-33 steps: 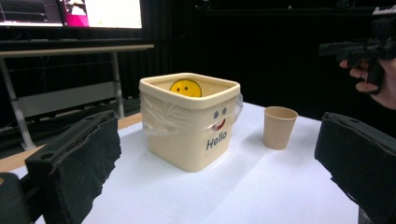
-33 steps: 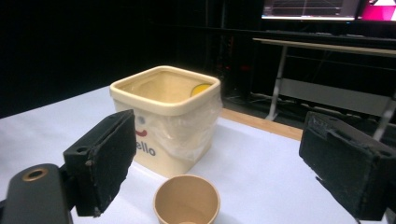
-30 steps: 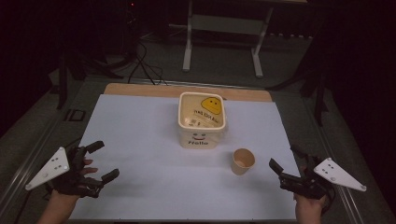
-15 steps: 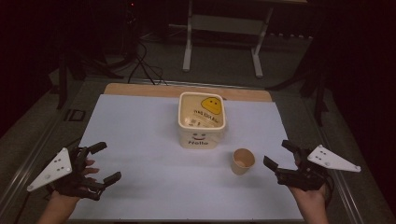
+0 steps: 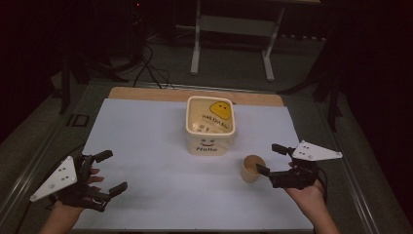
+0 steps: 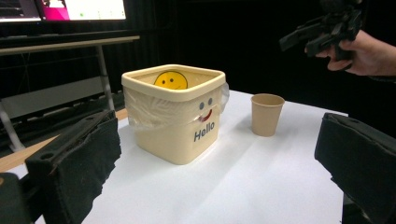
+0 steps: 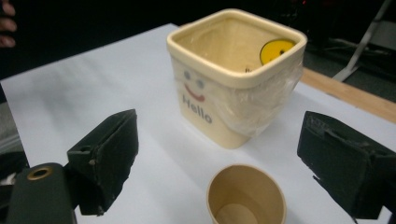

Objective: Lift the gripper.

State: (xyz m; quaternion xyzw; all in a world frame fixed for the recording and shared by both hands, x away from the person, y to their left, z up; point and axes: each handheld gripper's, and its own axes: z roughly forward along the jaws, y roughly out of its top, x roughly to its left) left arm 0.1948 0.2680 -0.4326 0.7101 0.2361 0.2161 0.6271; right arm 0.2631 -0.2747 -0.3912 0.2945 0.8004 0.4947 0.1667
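The right gripper (image 5: 269, 159) hovers with fingers spread wide just beside the empty paper cup (image 5: 253, 168), which stands upright on the table (image 5: 146, 131) near the bin (image 5: 210, 125). Centre both fingers around the cup's wall and close gently; thin paper crushes easily. The left gripper (image 5: 110, 170) waits open, well apart.

I'm working in a darkened lab or recording studio: my white-covered table (image 5: 146, 141) sits amid black surroundings, with cables (image 5: 146, 68) across the grey floor, a metal stand (image 5: 231, 29) behind, and lit monitors (image 6: 70, 9) nearby.
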